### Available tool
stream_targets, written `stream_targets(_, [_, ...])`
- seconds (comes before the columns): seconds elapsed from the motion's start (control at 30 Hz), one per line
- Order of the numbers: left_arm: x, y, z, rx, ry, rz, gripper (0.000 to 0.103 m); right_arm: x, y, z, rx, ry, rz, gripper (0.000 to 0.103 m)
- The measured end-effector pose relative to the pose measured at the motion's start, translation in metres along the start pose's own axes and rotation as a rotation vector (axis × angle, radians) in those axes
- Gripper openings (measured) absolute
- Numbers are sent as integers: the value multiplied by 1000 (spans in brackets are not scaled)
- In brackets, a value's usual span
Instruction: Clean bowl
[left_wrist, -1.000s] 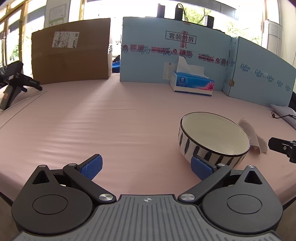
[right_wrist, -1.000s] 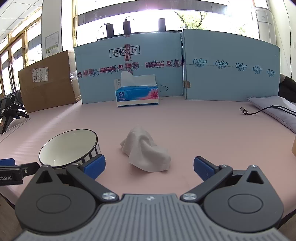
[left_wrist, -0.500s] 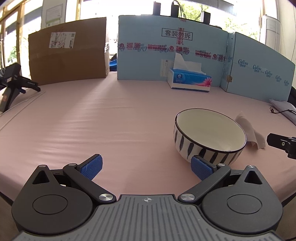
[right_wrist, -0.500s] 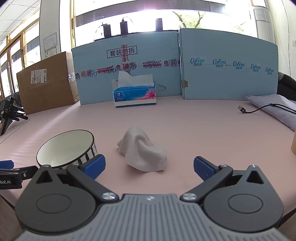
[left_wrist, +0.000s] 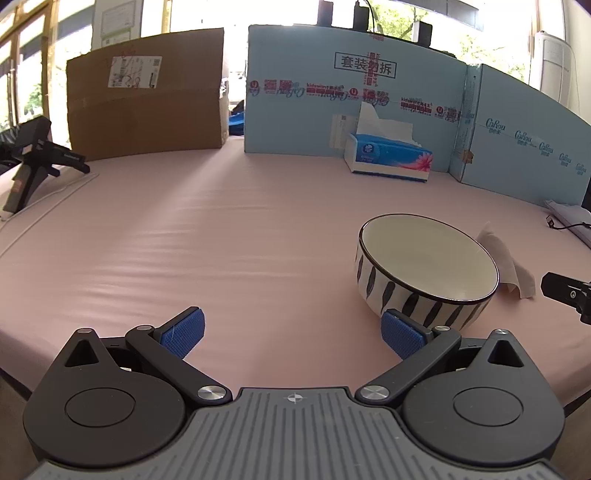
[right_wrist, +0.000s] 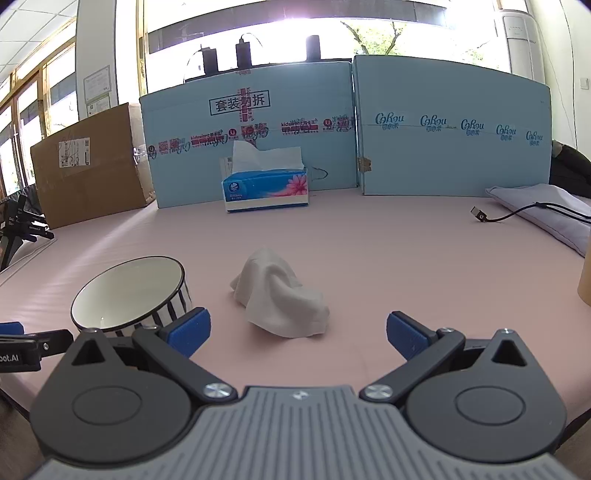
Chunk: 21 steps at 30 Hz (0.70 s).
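Bowl (left_wrist: 424, 266) cleaning is only just starting, we think. We are seeing the striped bowl sitting upright on the pink table (left_wrist: 221, 240), with the crumpled white cloth (right_wrist: 282, 295) lying just beside it, untouched. We are holding our left gripper (left_wrist: 291, 332) wide open with nothing in it, its right pad near the bowl's side (touching or not, we cannot tell). Our right gripper (right_wrist: 297, 332) is gaping open and empty too, facing the cloth. Picking up the cloth and wiping are both waiting to be done.

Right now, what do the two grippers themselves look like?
Both look alike. The left gripper and right gripper have black linkage arms with silver pivot screws, round black housings, a ribbed grey centre plate and blue textured pads. White lettering ending "bot.AI" marks the left one's side in the right wrist view.
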<state>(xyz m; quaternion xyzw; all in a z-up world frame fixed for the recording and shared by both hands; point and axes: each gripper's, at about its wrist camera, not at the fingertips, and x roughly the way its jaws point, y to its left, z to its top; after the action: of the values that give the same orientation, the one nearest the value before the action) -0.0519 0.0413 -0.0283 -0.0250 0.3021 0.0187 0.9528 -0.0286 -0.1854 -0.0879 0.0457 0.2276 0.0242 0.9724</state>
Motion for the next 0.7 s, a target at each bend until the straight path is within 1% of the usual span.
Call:
stream_targets(0.57, [-1, -5, -2, 18, 8, -8, 103, -1, 0, -1, 0, 0, -2, 103])
stream_targets(0.7, [-1, -7, -2, 23, 12, 14, 103, 0, -1, -2, 3, 1, -2, 103])
